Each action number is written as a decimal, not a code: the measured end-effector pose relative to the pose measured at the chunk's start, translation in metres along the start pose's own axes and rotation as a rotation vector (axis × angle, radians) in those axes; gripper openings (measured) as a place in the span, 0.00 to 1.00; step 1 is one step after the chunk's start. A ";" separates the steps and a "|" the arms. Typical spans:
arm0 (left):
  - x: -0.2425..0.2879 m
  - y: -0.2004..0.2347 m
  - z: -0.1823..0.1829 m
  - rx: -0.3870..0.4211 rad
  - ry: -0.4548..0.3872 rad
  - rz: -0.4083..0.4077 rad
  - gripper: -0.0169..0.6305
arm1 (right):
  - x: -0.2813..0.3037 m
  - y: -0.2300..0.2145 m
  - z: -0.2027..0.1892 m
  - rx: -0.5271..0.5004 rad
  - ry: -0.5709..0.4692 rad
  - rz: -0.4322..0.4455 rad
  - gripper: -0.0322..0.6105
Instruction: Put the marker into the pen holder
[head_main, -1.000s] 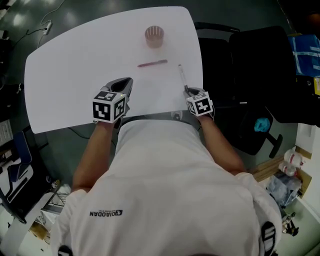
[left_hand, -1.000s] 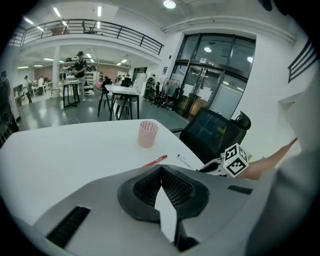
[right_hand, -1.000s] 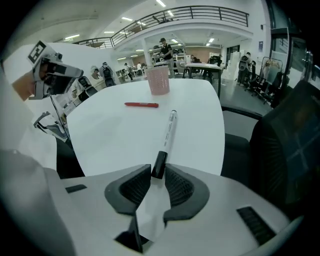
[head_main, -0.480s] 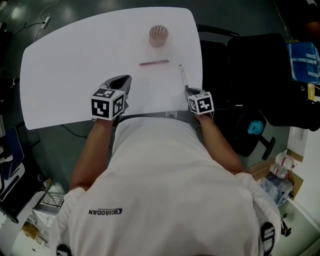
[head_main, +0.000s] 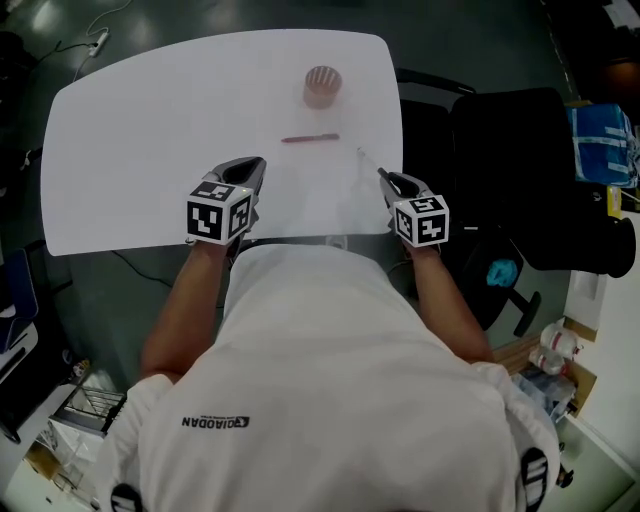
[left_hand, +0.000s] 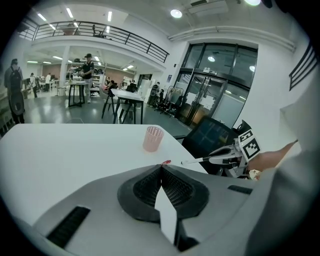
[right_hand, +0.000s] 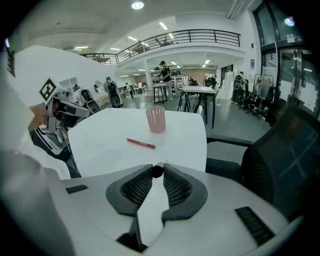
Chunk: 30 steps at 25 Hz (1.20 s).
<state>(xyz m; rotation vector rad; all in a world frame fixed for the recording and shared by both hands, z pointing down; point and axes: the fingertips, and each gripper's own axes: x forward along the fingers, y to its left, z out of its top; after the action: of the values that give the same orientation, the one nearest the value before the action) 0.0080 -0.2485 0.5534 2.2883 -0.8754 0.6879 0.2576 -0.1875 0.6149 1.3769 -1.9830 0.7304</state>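
Observation:
A pinkish mesh pen holder (head_main: 322, 85) stands upright near the table's far edge. It also shows as the pen holder (left_hand: 153, 138) and the pen holder (right_hand: 155, 120). A red marker (head_main: 310, 139) lies flat in front of it, seen too as the red marker (right_hand: 140, 143). My right gripper (head_main: 386, 178) is shut on the dark end of a thin white marker (head_main: 367, 162), which points toward the table's middle; the white marker (left_hand: 199, 160) hangs above the tabletop. My left gripper (head_main: 254, 167) rests shut and empty at the near edge.
The white table (head_main: 140, 130) has a rounded right edge. Black office chairs (head_main: 500, 160) stand close beside it on the right. A cable (head_main: 150, 268) hangs below the near edge.
My right gripper has lifted the white marker off the table and shifted a little right and toward me. The left gripper has stayed put.

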 end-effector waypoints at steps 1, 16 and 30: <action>-0.001 0.001 0.001 -0.001 -0.003 0.003 0.07 | -0.002 0.000 0.008 -0.012 -0.011 0.004 0.18; -0.035 0.027 -0.005 -0.045 -0.057 0.086 0.07 | -0.003 0.030 0.173 -0.137 -0.245 0.088 0.18; -0.084 0.070 -0.038 -0.156 -0.106 0.205 0.07 | 0.066 0.047 0.205 -0.182 -0.177 0.087 0.18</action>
<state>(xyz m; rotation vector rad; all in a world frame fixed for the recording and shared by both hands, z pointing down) -0.1071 -0.2308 0.5497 2.1304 -1.1841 0.5664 0.1605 -0.3634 0.5238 1.2919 -2.1991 0.4654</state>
